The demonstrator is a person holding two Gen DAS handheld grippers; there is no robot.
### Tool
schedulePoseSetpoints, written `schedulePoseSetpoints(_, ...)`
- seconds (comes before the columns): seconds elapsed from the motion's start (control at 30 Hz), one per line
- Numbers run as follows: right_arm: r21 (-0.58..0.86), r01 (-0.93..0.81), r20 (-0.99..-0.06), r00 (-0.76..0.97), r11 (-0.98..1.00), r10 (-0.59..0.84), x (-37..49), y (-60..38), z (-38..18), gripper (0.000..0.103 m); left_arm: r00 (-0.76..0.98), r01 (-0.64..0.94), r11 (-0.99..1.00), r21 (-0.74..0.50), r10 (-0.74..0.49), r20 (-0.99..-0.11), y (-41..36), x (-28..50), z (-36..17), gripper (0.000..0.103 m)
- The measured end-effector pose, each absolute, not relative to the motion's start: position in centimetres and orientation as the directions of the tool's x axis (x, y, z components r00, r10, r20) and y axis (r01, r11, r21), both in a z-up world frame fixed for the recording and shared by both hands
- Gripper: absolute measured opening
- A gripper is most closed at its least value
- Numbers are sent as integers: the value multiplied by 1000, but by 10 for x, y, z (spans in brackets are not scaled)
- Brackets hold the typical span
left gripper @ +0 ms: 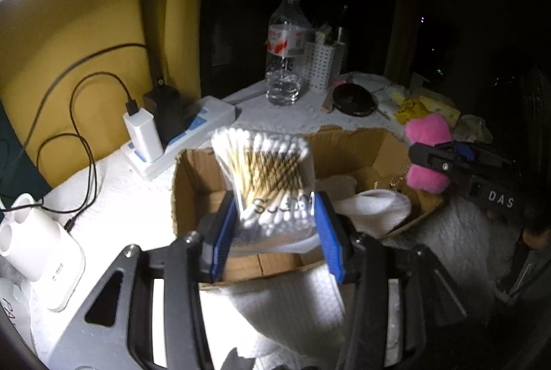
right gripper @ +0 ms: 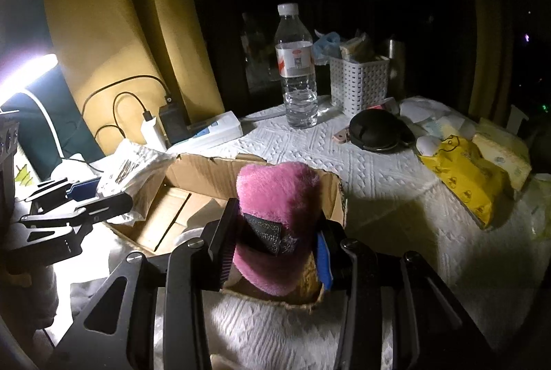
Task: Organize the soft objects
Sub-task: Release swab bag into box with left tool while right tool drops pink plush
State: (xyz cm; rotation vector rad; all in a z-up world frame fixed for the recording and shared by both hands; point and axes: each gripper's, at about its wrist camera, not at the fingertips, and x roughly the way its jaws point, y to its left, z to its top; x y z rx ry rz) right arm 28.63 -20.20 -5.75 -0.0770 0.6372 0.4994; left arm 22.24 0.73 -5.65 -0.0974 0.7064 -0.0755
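Far left of the left gripper (left gripper: 275,215) a white holder (left gripper: 38,253) w/ two round holes stands on the white cloth (left gripper: 131,197), and black cables (left gripper: 82,129) run up from it to a white charger (left gripper: 143,134) plugged in the power strip (left gripper: 193,132), which lies ahead-left of the fingers. The left gripper is closed on a clear pack of cotton swabs (left gripper: 265,170); the blue pads (left gripper: 224,232) press its lower part from both sides, the pack is upright and held over the open cardboard box (left gripper: 193,184). Inside the box, just right of the fingers, lies a white soft item (left gripper: 375,208); I cannot tell what exactly. Straight ahead, behind the box, a water bottle (left gripper: 286,49) stands, w/ a white perforated basket (left gripper: 322,63) just beside it on the right, and a dark round object (left gripper: 354,99) is near them. Further right the right gripper (right gripper: 275,239) is closed on a pink plush toy (right gripper: 279,208), approx. half open width, the toy squeezed between the fingers and held above the near right corner of the box. Right of this gripper, well apart on the cloth, lies a yellow packet (right gripper: 465,177) w/ a pale tissue pack (right gripper: 502,156) touching it behind.
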Motion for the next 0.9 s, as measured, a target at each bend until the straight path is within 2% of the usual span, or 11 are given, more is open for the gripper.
schedulePoseSetpoints(0.27, 96, -472, -597, 677, 877, 430, 303, -190, -68, 42, 754, 26, 996, -89, -78, -653, 6, 228, -61, 52)
schedulePoseSetpoints(0.3, 96, -471, -593, 680, 877, 431, 304, -189, -68, 44, 756, 23, 996, -89, -75, -650, 6, 228, -60, 54)
schedulePoseSetpoints(0.33, 96, -471, -588, 684, 877, 432, 304, -189, -67, 52, 759, 19, 996, -84, -69, -648, 7, 227, -59, 55)
schedulePoseSetpoints(0.4, 99, -471, -582, 687, 877, 435, 303, -189, -65, 60, 768, 10, 997, -79, -58, -638, 8, 223, -57, 68)
schedulePoseSetpoints(0.5, 94, -467, -577, 694, 879, 430, 299, -190, -62, 60, 779, 5, 996, -93, -62, -624, 11, 216, -52, 73)
schedulePoseSetpoints(0.9, 83, -456, -575, 705, 886, 416, 259, -194, -53, 60, 787, 33, 993, -113, -96, -609, 2, 188, -44, 75)
